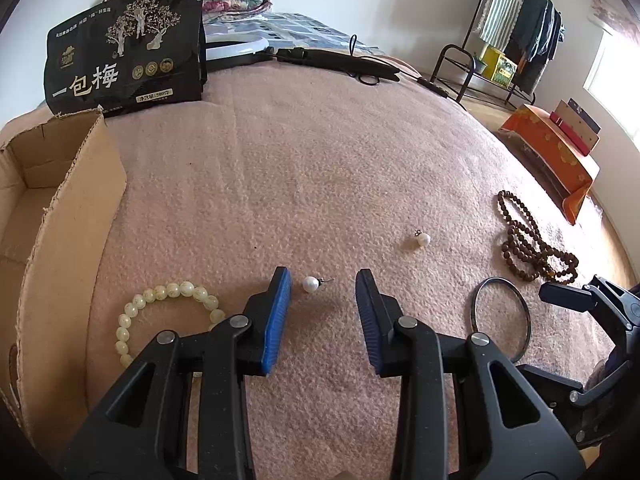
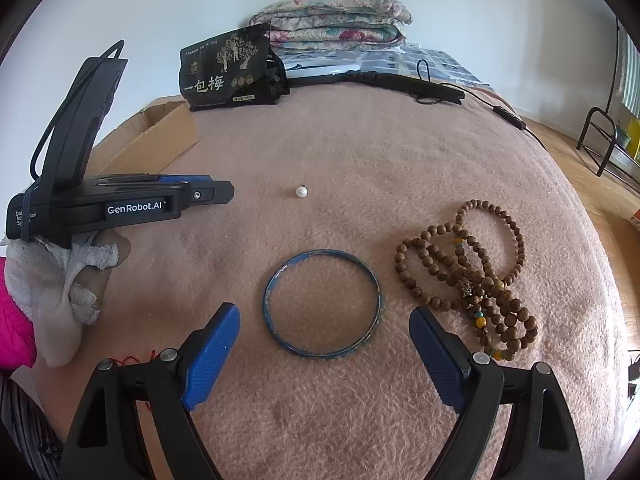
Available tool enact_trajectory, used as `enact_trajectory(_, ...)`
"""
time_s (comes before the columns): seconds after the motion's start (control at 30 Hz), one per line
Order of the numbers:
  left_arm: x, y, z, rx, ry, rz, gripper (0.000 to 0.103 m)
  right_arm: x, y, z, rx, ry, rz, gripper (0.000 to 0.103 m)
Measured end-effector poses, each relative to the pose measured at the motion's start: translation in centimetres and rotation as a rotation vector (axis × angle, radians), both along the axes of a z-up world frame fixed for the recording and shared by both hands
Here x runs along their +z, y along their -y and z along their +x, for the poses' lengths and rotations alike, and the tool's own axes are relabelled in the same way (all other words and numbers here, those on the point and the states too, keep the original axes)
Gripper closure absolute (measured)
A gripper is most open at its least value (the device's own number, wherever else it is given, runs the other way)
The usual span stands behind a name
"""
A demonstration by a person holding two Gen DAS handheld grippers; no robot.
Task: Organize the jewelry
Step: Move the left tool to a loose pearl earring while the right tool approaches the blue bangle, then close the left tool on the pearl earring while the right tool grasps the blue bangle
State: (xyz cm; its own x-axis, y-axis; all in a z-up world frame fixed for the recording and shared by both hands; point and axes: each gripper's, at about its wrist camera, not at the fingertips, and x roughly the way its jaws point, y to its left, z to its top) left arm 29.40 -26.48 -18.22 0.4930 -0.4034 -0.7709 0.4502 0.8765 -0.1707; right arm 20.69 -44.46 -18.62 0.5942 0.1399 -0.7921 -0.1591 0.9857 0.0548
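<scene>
Jewelry lies on a pink blanket (image 1: 320, 168). My left gripper (image 1: 323, 276) is open, its blue pads either side of a white pearl earring (image 1: 310, 283), which sits close to the left pad. A second pearl earring (image 1: 423, 239) lies further right; it also shows in the right wrist view (image 2: 301, 191). A pale bead bracelet (image 1: 160, 300) lies at the left. My right gripper (image 2: 325, 316) is open just before a blue bangle (image 2: 322, 304). A brown wooden bead string (image 2: 468, 268) lies to its right.
An open cardboard box (image 1: 52, 208) stands at the left edge of the blanket. A black snack bag (image 1: 128, 48) stands behind it. A black cabled device (image 1: 340, 60) and folded quilts (image 2: 336, 20) lie at the back. A clothes rack (image 1: 516, 32) stands on the floor at the right.
</scene>
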Motion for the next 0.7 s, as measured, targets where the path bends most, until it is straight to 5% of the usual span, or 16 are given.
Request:
enact_trajectory(0.43, -0.4, 0.4, 0.0, -0.005, 0.011, 0.023, 0.092, -1.5, -1.4, 1.8, 0.014, -0.047, -0.057, 0.015)
enact_trajectory(0.57, -0.4, 0.4, 0.1, -0.006, 0.012, 0.023, 0.094, -1.4, -1.4, 1.9, 0.005, -0.048, -0.058, 0.029)
enact_trajectory(0.7, -0.4, 0.4, 0.1, -0.006, 0.011, 0.022, 0.094, -1.4, -1.0, 1.9, -0.004, -0.048, -0.034, 0.03)
